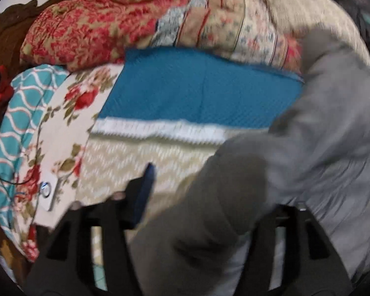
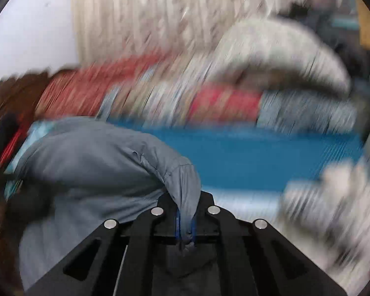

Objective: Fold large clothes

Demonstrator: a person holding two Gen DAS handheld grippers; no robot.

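A large grey garment (image 1: 308, 148) hangs in folds across the right and lower middle of the left wrist view. My left gripper (image 1: 197, 204) stands open, its blue-padded left finger (image 1: 143, 197) bare, the right finger hidden under the grey cloth draped between the jaws. In the right wrist view the same grey garment (image 2: 91, 167) bulges at the left. My right gripper (image 2: 185, 222) is shut on a pinched fold of it, lifted above the blue cloth (image 2: 259, 157). That view is heavily blurred.
A blue quilted cloth (image 1: 197, 91) lies over a beige zigzag bedspread (image 1: 140, 162). Red floral and patchwork quilts (image 1: 106, 24) are piled behind. A rose-print fabric (image 1: 61, 135) and teal patterned cloth (image 1: 19, 113) lie left. A cream curtain (image 2: 148, 19) hangs behind.
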